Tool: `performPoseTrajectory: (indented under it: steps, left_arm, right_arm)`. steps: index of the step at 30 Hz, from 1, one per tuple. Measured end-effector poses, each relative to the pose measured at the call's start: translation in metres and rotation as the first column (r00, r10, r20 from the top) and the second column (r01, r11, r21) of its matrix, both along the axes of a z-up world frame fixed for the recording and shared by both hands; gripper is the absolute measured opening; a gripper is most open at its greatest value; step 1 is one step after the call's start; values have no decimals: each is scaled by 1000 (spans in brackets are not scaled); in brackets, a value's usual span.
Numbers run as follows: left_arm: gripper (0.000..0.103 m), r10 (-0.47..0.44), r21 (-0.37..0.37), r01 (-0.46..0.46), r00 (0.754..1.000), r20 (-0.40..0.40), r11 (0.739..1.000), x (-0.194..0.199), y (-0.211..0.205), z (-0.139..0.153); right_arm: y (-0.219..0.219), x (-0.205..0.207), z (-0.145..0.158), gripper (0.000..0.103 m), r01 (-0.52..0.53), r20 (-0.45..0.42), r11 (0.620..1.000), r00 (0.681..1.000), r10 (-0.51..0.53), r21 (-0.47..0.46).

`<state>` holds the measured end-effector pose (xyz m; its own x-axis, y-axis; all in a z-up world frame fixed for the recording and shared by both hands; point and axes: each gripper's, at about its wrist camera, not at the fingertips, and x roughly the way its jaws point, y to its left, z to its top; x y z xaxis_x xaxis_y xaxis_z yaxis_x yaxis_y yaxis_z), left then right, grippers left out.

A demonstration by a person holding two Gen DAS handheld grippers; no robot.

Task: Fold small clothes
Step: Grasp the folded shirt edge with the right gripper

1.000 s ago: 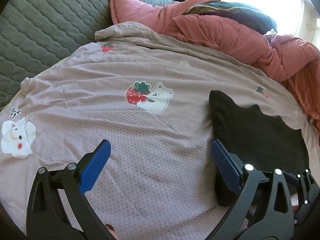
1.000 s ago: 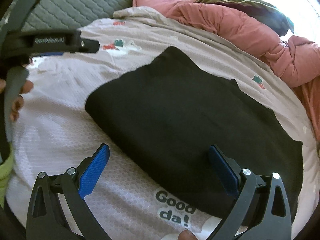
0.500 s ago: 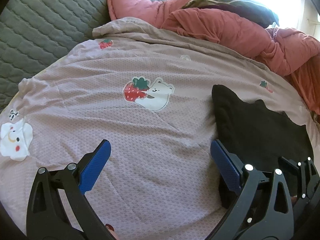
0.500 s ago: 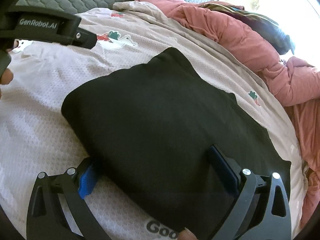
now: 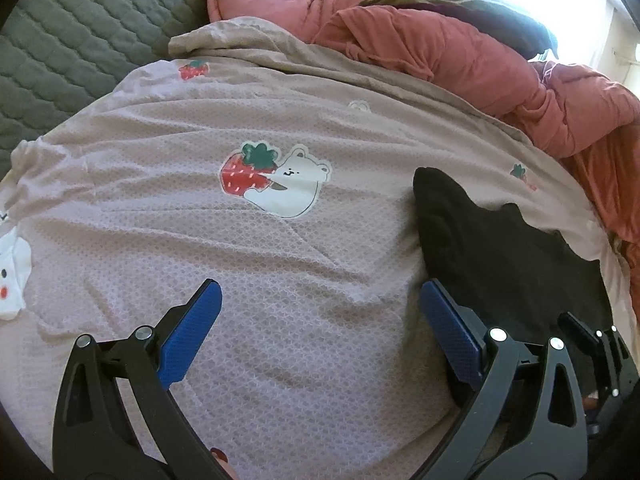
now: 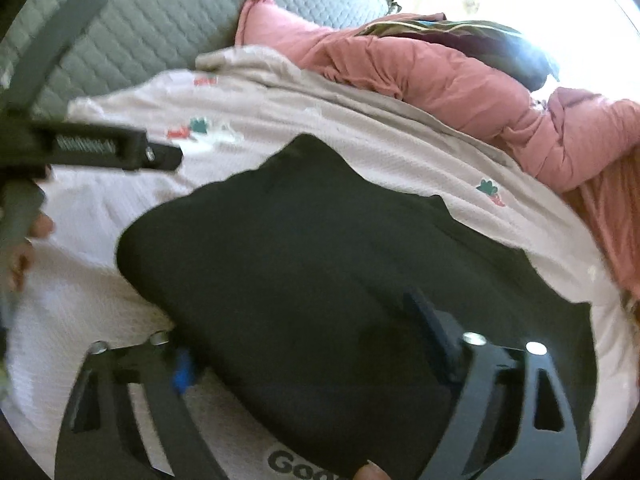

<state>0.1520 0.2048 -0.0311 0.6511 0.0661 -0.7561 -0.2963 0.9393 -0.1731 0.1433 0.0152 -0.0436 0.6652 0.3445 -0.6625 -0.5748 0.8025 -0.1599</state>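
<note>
A folded black garment lies on a pale pink bedsheet; it also shows at the right of the left wrist view. My right gripper is open, its jaws set wide over the garment's near edge, the left blue pad mostly hidden under the cloth. My left gripper is open and empty over bare sheet, left of the garment. The right gripper's body shows at the lower right of the left wrist view. The left gripper's arm crosses the left of the right wrist view.
The sheet carries strawberry and bear prints. A rumpled coral-red duvet with a dark pillow lies along the far right. A grey quilted headboard stands at the far left.
My right gripper has pushed forward so the garment's near edge now sits between and over its jaws. My left gripper has barely moved.
</note>
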Motion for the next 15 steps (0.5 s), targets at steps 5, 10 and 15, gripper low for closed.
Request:
performPoseTrajectory:
  steps: [5, 10, 15]
  left_arm:
    - [93, -18, -44, 18, 1000, 12, 999, 3, -1, 0]
    - [93, -53, -270, 64, 997, 48, 961, 16, 5, -3]
    - [93, -118, -376, 127, 992, 47, 918, 40, -9, -5]
  right_arm:
    - [2, -8, 2, 39, -75, 1, 997, 997, 75, 21]
    - [-4, -7, 4, 29, -78, -10, 996, 997, 79, 50]
    - [-8, -8, 5, 26, -82, -10, 994, 997, 83, 66]
